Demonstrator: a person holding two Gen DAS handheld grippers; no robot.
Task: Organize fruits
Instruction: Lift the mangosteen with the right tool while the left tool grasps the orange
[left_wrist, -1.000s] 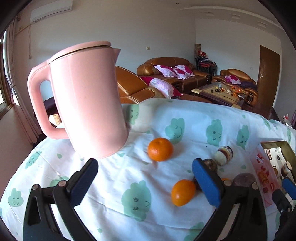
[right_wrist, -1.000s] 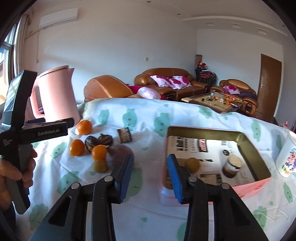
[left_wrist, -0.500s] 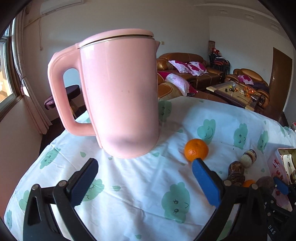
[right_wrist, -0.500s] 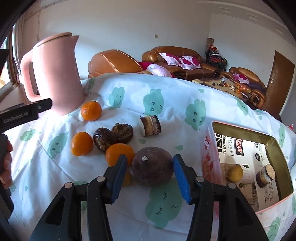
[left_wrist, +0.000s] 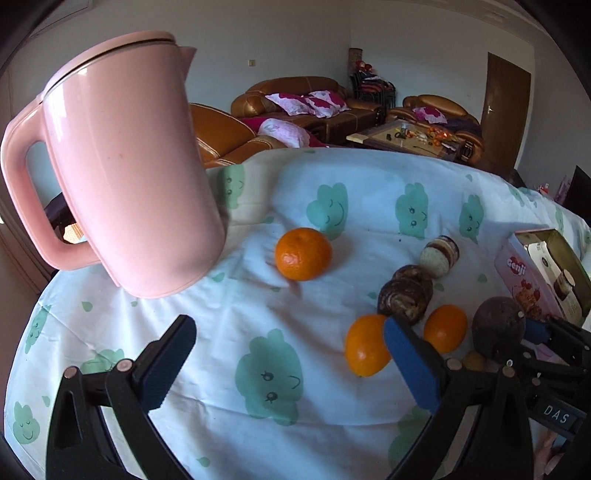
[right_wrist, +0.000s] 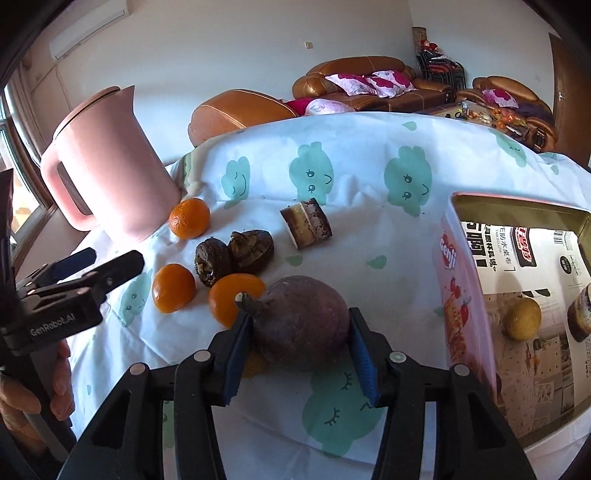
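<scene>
The right gripper (right_wrist: 301, 354) has its jaws pinching the purple fruit (right_wrist: 303, 325), low centre. Lift straight, clear the tin (right_wrist: 448, 280) wall. The left gripper (left_wrist: 291, 363) hangs spread, empty.

A table draped in a white cloth printed with green smiling clouds (right_wrist: 369, 155) carries a tall pink plastic jug (right_wrist: 107, 173). Right of the jug lie three oranges (right_wrist: 189, 218), two brown wrinkled fruits (right_wrist: 232, 254), a layered cake cylinder (right_wrist: 306, 223) and, farthest right, an open pink tin box (right_wrist: 461, 295).
</scene>
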